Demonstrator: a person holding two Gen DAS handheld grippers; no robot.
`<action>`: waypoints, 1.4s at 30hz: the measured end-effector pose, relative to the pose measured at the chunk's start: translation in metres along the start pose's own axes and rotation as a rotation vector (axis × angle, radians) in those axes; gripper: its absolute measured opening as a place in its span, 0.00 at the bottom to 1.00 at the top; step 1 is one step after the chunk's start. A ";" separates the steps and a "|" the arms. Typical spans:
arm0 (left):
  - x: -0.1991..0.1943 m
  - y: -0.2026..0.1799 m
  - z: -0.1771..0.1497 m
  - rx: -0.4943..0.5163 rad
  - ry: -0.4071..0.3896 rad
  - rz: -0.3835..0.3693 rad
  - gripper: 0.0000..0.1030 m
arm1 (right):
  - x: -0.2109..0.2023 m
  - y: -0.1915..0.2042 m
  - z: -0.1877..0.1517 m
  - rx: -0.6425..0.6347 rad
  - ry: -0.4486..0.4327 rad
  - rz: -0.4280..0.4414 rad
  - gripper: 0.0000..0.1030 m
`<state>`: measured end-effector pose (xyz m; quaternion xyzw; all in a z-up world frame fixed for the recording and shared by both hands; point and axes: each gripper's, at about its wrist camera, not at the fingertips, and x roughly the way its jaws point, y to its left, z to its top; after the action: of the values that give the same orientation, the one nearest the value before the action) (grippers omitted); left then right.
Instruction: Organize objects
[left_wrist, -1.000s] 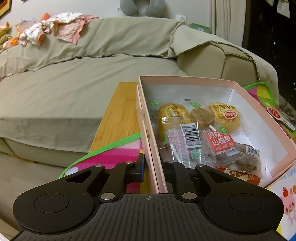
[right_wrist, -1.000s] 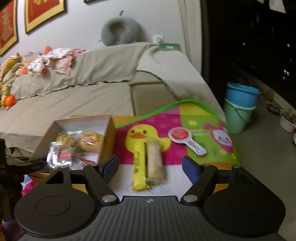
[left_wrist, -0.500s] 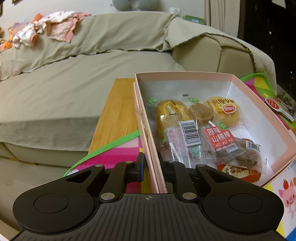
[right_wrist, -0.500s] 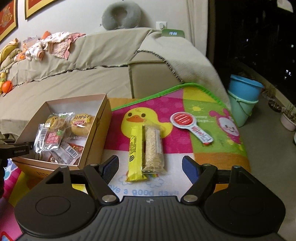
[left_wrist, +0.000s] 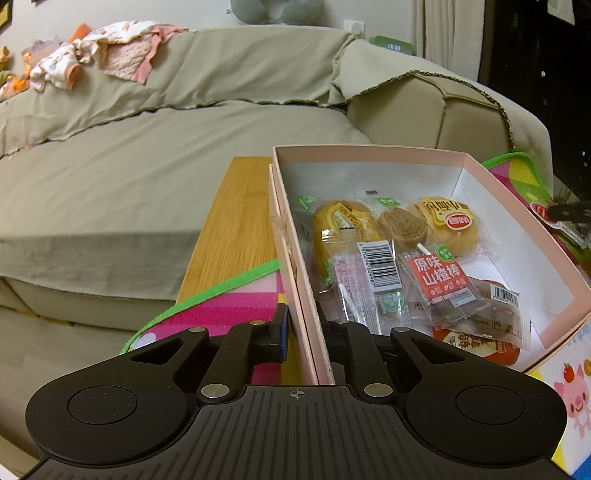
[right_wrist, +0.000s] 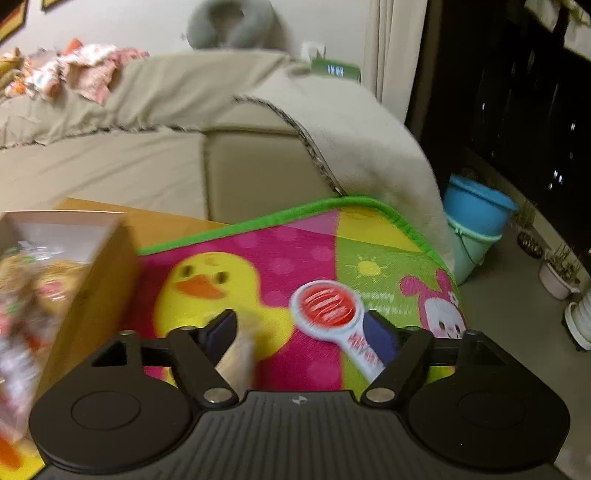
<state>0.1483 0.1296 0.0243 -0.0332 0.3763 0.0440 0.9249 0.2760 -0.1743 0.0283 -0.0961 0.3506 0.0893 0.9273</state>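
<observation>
At the bottom centre of the left wrist view, I am seeing my left hand-held gripper (left_wrist: 303, 332) clamping the near wall of the pink box (left_wrist: 373, 153), one finger outside it and one inside. The box is sitting on the colourful play mat (left_wrist: 221, 314) that is covering part of the wooden bench (left_wrist: 236, 221), and it is filling the right half of the frame. Inside it, wrapped snacks are lying piled together: a red-labelled hawthorn packet (left_wrist: 439, 275) in the middle, a barcode-marked wrapper (left_wrist: 380, 264) just left of it, round yellow cakes (left_wrist: 454, 225) behind.

In the right wrist view, which is blurring, my right hand-held gripper (right_wrist: 303, 334) is standing wide apart with nothing between its fingers. A pale snack bar (right_wrist: 240, 354) is lying just beside its left finger, low in the frame, and a red-and-white paddle-shaped packet (right_wrist: 328, 306) is lying on the mat near the right finger, its handle crossing in front of that finger. The box is showing at the left edge.

Farther up in both views, the beige sofa (left_wrist: 147, 166) is standing behind the bench, with clothes (left_wrist: 110, 48) heaped at upper left. Blue and green buckets (right_wrist: 476, 221) are stacking at the right.
</observation>
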 end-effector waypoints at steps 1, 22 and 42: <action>0.000 0.000 0.000 -0.001 0.000 0.000 0.14 | 0.013 -0.003 0.004 -0.001 0.014 -0.020 0.76; -0.001 0.002 -0.002 -0.002 -0.002 -0.010 0.14 | -0.057 -0.014 -0.027 0.073 0.068 0.120 0.59; 0.000 0.002 -0.002 0.001 0.001 -0.008 0.14 | -0.244 0.029 -0.009 0.001 -0.170 0.307 0.60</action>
<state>0.1467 0.1310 0.0229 -0.0344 0.3766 0.0401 0.9249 0.0835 -0.1723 0.1818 -0.0333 0.2817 0.2376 0.9290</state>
